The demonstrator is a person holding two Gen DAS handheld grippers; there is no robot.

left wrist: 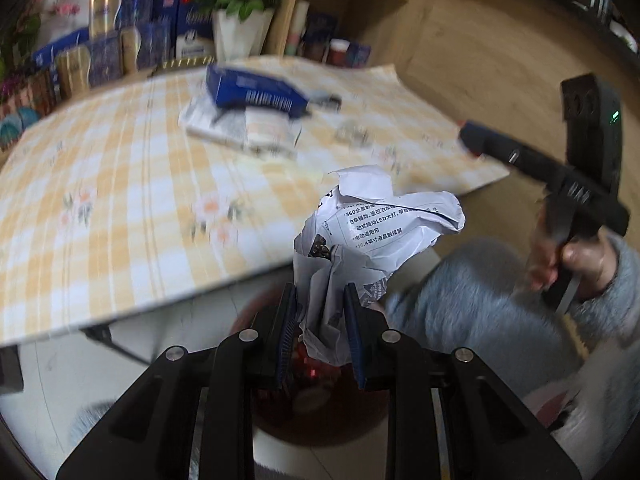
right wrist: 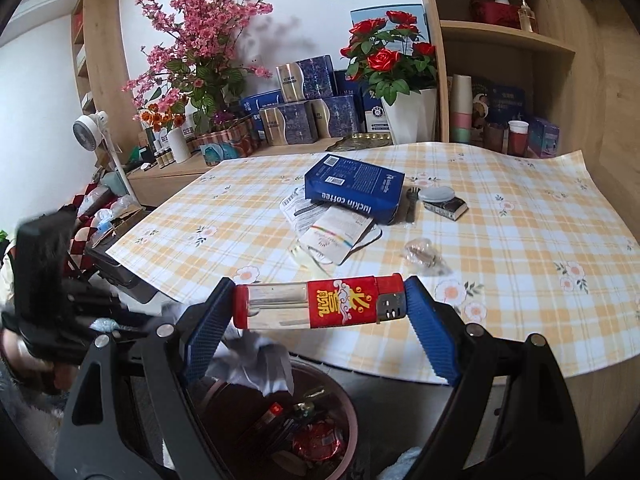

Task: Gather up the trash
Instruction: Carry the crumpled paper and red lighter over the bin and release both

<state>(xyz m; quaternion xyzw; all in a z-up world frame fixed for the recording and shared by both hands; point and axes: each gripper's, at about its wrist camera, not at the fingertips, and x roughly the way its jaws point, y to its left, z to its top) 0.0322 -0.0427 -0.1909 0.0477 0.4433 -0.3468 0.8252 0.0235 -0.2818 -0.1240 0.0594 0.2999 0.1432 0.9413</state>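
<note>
The left gripper [left wrist: 320, 320] clamps a crumpled white printed paper [left wrist: 372, 236]; the right gripper [right wrist: 320, 312] clamps a red plastic lighter [right wrist: 320, 300] endwise. Centre each above the dark red round bin [right wrist: 348, 412], then release.

Left view's tablecloth [left wrist: 120, 184] is motion-blurred; tool arms hide the bin [right wrist: 344, 408].

Your two wrist cameras hover close above the red trash bin [right wrist: 280, 420], both facing the checkered tablecloth [left wrist: 120, 184] and shelves.
</note>
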